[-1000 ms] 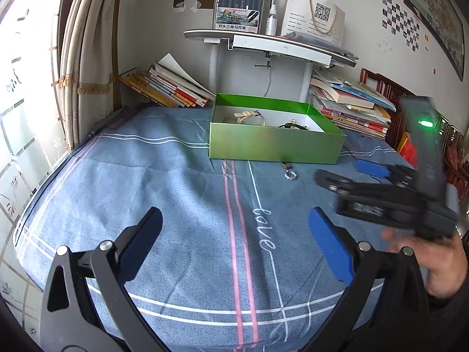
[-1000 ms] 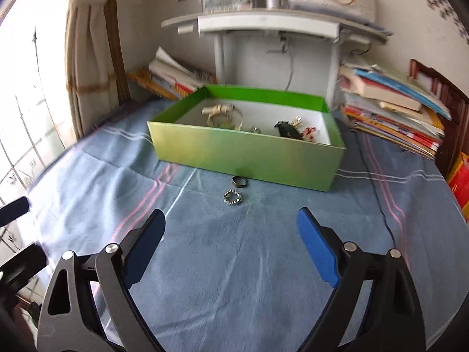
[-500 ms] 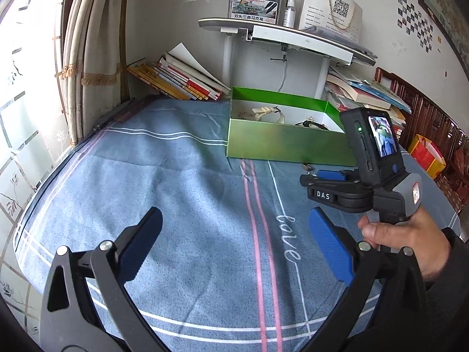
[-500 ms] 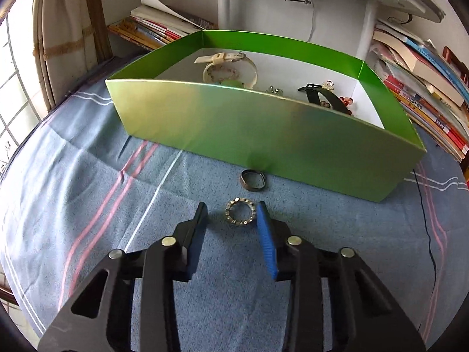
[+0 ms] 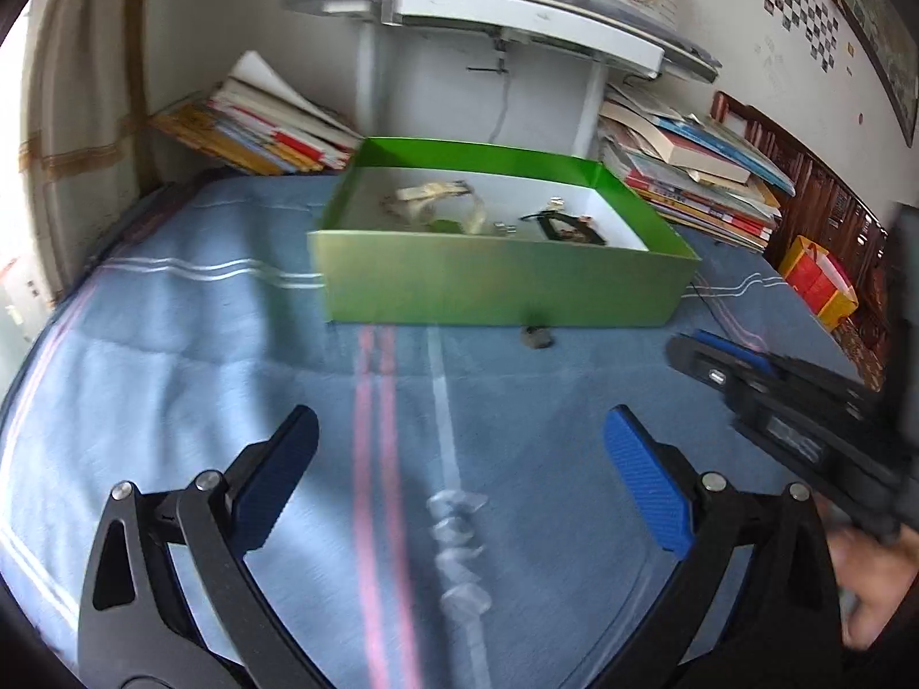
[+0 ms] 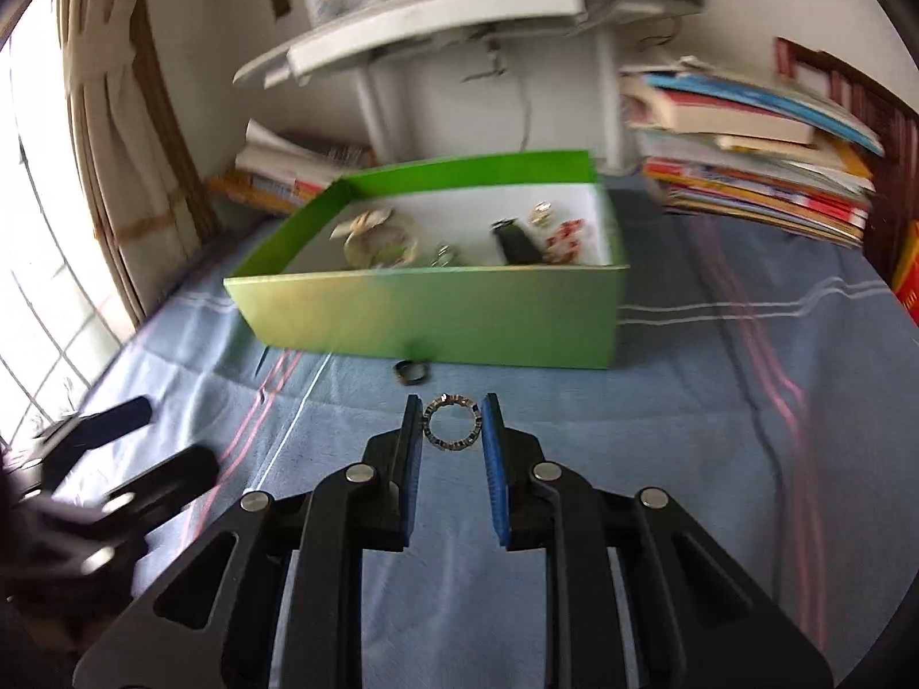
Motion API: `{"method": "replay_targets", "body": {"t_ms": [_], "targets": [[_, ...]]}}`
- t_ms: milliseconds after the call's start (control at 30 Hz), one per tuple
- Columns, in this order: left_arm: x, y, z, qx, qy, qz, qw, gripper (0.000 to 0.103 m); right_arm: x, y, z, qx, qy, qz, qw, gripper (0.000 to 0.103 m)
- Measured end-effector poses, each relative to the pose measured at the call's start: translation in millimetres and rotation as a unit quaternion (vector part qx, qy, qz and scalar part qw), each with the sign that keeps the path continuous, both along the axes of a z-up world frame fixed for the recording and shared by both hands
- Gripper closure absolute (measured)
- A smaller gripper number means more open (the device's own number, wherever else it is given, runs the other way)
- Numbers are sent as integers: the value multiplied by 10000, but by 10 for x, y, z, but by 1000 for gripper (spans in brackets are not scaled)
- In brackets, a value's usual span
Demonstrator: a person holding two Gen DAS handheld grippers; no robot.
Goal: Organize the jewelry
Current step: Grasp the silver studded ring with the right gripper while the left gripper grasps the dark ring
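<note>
A green box (image 6: 436, 316) stands on the blue bedspread and holds a cream watch (image 6: 379, 238), a black piece (image 6: 514, 241) and several small jewels. My right gripper (image 6: 451, 430) is shut on a beaded ring (image 6: 451, 446), held above the cloth in front of the box. A dark ring (image 6: 411, 372) lies on the cloth by the box's front wall; it also shows in the left wrist view (image 5: 537, 337). My left gripper (image 5: 459, 459) is open and empty, low over the cloth, well short of the box (image 5: 499, 287). The right gripper's body (image 5: 804, 419) shows at the right there.
Stacks of books (image 5: 689, 172) lie right and left behind the box. A white shelf stand (image 5: 494, 11) rises behind it. A curtain and window (image 6: 86, 172) are at the left. A red and yellow bag (image 5: 818, 281) sits at the right.
My right gripper has closed on the beaded ring and lifted it off the cloth. My left gripper has moved closer to the box and stays open.
</note>
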State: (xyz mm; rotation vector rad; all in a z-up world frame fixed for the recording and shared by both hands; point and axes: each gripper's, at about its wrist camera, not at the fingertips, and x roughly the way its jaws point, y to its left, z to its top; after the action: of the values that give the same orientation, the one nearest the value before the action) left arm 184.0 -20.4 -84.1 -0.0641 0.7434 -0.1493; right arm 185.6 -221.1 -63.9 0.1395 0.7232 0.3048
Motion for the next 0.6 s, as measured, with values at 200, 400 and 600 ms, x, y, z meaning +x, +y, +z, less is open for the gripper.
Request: {"method": "replay_targets", "body": {"t_ms": [200, 400, 600], "targets": [[670, -589, -225, 324, 403, -151, 9985, 34, -181, -373, 66, 103, -67, -162, 9998, 82], [1017, -687, -496, 499, 894, -14, 9947, 58, -195, -467, 2, 248, -8, -50, 9997, 82], [1050, -727, -517, 641, 722, -37, 9953, 64, -241, -438, -4, 383, -41, 160, 9991, 82]]}}
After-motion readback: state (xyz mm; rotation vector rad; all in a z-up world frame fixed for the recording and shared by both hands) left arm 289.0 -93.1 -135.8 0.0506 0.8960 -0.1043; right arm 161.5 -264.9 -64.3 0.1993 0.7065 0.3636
